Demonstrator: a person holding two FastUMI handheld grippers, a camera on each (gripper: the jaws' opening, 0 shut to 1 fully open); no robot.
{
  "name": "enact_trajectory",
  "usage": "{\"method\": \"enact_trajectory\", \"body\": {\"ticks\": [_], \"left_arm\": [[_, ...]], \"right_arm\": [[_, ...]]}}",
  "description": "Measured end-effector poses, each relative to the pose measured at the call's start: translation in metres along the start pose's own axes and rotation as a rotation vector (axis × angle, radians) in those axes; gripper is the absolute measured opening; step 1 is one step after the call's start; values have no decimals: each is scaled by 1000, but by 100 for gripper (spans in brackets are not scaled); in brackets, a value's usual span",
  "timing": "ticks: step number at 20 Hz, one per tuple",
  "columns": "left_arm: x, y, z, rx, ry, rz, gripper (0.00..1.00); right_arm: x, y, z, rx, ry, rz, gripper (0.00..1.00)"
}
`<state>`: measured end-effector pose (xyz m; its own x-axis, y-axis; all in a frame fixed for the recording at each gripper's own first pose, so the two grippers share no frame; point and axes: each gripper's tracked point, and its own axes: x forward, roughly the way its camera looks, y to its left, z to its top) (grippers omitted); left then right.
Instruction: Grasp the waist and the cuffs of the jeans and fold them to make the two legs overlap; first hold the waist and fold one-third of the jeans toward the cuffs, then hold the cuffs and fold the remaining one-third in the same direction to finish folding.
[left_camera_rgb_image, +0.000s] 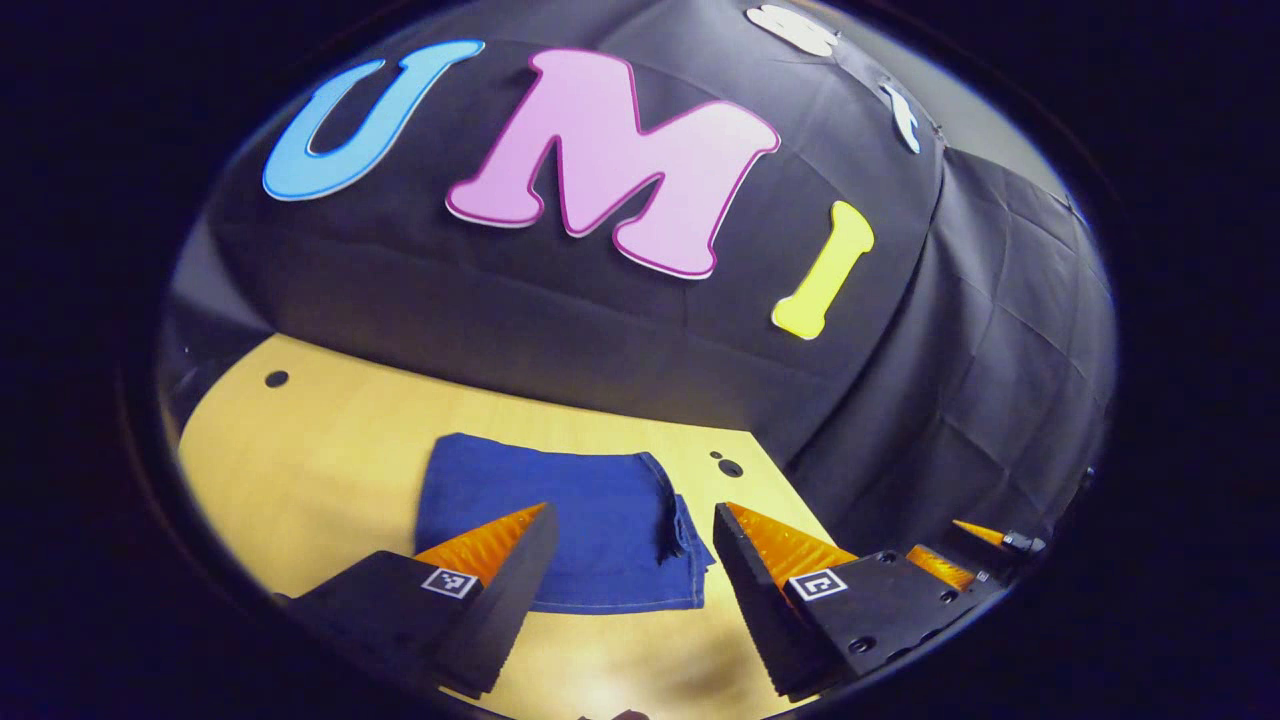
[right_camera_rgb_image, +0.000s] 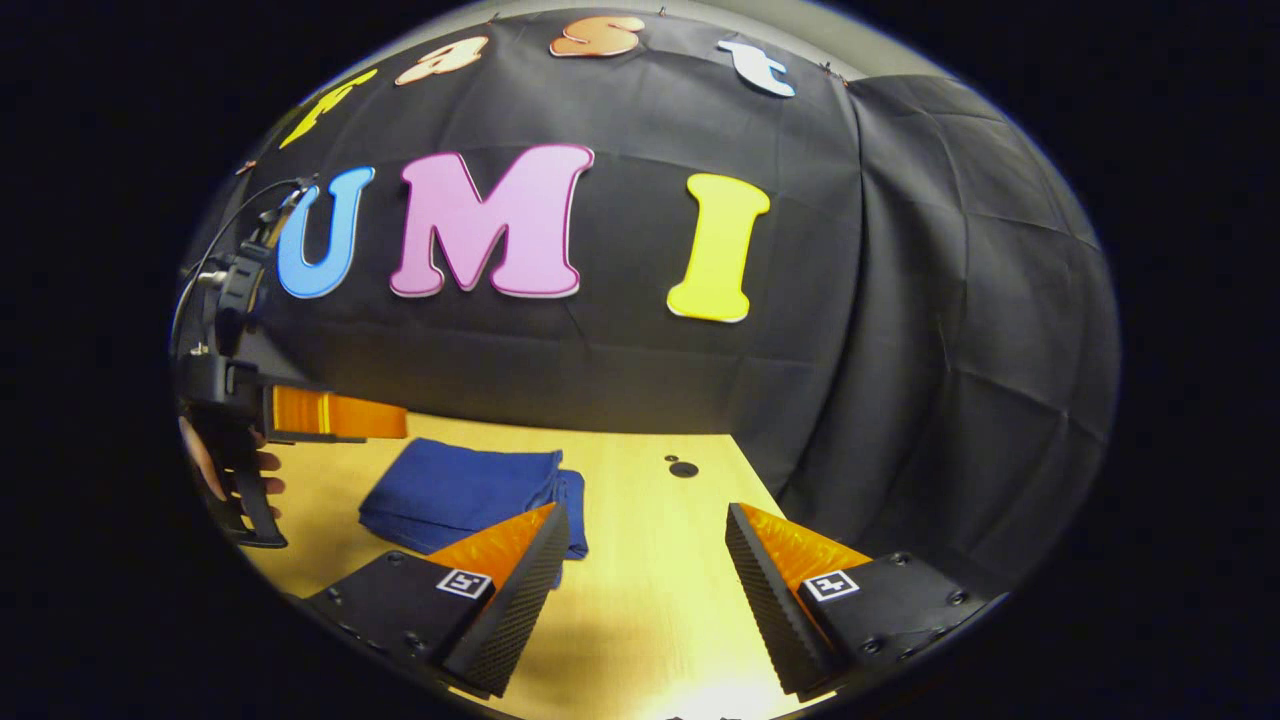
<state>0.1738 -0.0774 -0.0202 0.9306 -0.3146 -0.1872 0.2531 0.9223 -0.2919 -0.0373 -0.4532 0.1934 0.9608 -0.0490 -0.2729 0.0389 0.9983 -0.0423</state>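
The jeans (left_camera_rgb_image: 570, 525) lie as a compact folded stack on the wooden table (left_camera_rgb_image: 330, 450), straight ahead of the left gripper (left_camera_rgb_image: 630, 520) and ahead-left of the right gripper (right_camera_rgb_image: 640, 525), its long axis crosswise to both. Both grippers are spread wide and hold nothing (the left seems nearer). The folding looks finished; black cloth walls close the booth behind.

Folded jeans (left_camera_rgb_image: 560, 520) on table (left_camera_rgb_image: 320, 450), before booth wall, both tongs apart above them
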Motion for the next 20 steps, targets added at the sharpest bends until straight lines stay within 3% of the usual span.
{"method": "enact_trajectory", "body": {"ticks": [3,9,11,13,19,20], "left_arm": [[-51,16,38,54,-101,53,97],[-165,50,85,159,-275,160,97],[-196,52,82,189,-306,162,96],[-219,55,78,187,-314,158,96],[-261,52,73,204,-340,140,96],[-263,50,72,206,-342,141,96]], "right_arm": [[-23,16,40,-26,-66,14,96],[-87,58,113,45,-207,62,96],[-111,67,129,67,-245,67,100],[-132,69,137,71,-270,52,93],[-169,74,145,13,-300,48,99],[-171,73,146,9,-305,49,96]]}}
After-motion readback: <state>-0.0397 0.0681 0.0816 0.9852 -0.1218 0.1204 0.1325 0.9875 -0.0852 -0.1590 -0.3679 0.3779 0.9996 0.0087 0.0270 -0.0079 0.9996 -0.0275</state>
